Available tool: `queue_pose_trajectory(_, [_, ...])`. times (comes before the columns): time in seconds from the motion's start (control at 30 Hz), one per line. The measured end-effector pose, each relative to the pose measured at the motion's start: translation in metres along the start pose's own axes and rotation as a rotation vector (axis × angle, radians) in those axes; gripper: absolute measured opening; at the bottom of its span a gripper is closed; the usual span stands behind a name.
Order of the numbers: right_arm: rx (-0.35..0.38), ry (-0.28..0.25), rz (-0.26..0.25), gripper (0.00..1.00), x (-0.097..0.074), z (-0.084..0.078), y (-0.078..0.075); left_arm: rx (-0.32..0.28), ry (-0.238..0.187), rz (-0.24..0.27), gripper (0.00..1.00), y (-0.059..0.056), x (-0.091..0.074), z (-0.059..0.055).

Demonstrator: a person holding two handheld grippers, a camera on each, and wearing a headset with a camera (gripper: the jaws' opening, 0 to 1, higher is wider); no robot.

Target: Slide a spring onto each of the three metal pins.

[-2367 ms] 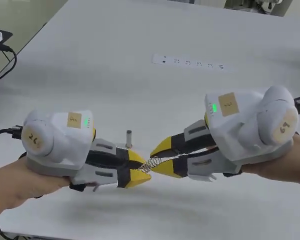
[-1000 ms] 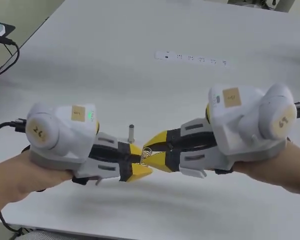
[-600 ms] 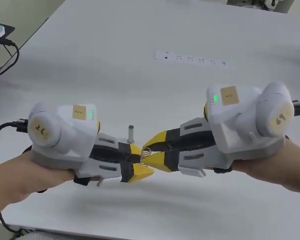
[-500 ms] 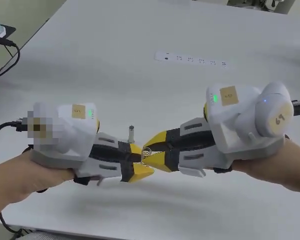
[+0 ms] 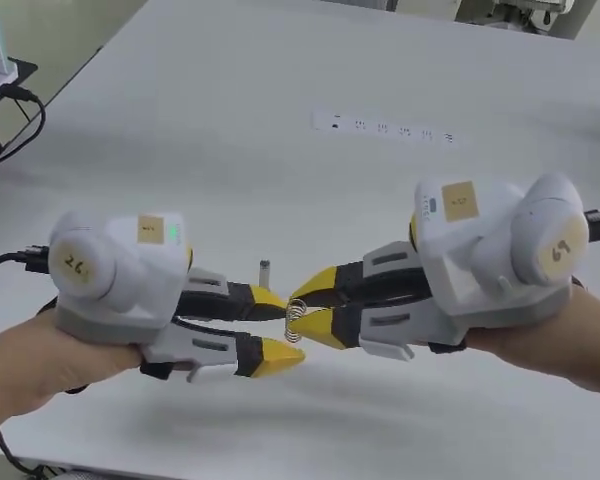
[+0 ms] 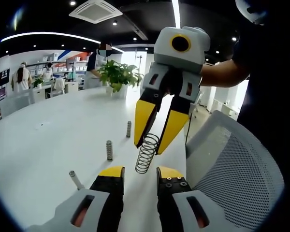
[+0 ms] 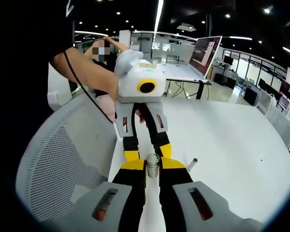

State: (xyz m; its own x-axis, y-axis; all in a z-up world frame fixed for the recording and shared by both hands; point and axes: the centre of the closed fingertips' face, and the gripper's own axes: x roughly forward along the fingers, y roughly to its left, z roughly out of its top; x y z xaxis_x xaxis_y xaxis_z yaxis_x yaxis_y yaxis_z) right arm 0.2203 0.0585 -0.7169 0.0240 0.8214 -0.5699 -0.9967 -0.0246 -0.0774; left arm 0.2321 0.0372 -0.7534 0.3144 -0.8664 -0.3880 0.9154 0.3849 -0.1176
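head view: the spring (image 5: 294, 322) is pinched by the right gripper (image 5: 296, 316), with the left gripper (image 5: 291, 331) spread beside it. left gripper view: a bare pin (image 6: 75, 180) (seemingly the last) is seen left of the jaws. right gripper view: the spring's bore should be aligned with that pin.

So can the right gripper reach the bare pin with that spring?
Probably yes: the right gripper is shut on the spring, the bare pin stands close by on open table, and the open left gripper looks clear of it.

There are three metal pins (image 6: 75, 178) and three springs (image 6: 147, 153). Two grippers show, left gripper (image 6: 140, 172) and right gripper (image 7: 153, 165), plus one power strip (image 5: 390, 129).
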Motion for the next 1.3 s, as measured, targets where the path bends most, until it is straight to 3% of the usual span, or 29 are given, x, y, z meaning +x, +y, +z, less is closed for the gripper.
queue_pose_trajectory(0.2, [-0.009, -0.004, -0.036, 0.06, -0.002, 0.0, -0.008, -0.016, 0.011, 0.019, 0.27, 0.004, -0.004, -0.004])
queue_pose_trajectory(0.7, [-0.019, 0.001, -0.047, 0.07, -0.003, -0.002, -0.009, -0.061, 0.031, 0.093, 0.46, 0.018, -0.019, -0.018])
queue_pose_trajectory(1.17, [0.001, 0.0, -0.074, 0.07, -0.004, -0.006, -0.014, -0.094, 0.018, 0.195, 0.65, 0.036, -0.042, -0.028])
queue_pose_trajectory(1.3, [0.001, -0.003, -0.081, 0.07, -0.003, -0.006, -0.014, -0.107, -0.011, 0.239, 0.74, 0.042, -0.049, -0.026])
